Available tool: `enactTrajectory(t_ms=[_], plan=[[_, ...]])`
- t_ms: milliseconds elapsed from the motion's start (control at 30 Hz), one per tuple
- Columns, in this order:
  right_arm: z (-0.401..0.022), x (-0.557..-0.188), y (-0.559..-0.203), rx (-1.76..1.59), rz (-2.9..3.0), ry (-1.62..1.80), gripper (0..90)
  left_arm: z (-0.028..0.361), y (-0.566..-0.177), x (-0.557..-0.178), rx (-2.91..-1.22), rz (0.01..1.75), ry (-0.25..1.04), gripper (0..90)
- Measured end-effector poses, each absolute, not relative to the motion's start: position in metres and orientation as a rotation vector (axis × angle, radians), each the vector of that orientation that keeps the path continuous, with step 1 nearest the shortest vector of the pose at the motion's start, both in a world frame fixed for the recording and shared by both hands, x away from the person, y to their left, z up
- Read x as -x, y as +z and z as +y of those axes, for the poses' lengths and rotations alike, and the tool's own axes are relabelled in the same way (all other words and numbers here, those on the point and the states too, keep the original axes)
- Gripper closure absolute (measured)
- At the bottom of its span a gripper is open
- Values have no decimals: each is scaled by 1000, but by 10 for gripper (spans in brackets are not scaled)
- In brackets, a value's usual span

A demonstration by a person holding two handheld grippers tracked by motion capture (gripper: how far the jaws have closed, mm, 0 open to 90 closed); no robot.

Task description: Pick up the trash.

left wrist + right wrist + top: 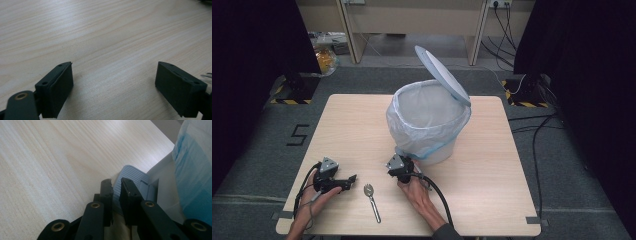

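A white pedal bin with a pale blue-edged liner stands mid-table, its grey lid tipped up and open. My right gripper is shut, and its tips rest on the bin's grey ribbed pedal at the near side of the base. My left gripper lies low over the wooden table at the front left, jaws wide open with only bare wood between them. A metal utensil lies just right of it; its tines peek in at the edge of the left gripper view.
Beyond the table's far edge are wooden furniture legs, cables on the grey floor, and black curtains at both sides. A bag of yellow items sits on the floor at the back left. Bare tabletop stretches to the right of the bin.
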State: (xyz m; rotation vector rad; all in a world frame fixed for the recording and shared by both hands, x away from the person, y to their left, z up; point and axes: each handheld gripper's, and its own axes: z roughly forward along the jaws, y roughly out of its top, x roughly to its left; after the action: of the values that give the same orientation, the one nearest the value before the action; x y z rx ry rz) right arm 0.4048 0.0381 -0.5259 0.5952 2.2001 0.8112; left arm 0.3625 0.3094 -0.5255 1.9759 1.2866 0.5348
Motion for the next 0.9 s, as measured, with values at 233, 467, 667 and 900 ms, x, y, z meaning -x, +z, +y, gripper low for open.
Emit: enactTrajectory(t_ms=[233,467,667,900], plan=[[38,-405,-526,-599,2202,815,802,314,-524,-358,-1976,1304,548,153],[38,-405,-526,-591,2202,812,802,293,-505,-330,-1952,1239,507,153],[38,-405,-526,-581,2201,806,801,269,-500,-311,-1974,1180,464,152],[38,-404,-526,-582,2201,805,801,245,-508,-298,-2006,1169,414,164]])
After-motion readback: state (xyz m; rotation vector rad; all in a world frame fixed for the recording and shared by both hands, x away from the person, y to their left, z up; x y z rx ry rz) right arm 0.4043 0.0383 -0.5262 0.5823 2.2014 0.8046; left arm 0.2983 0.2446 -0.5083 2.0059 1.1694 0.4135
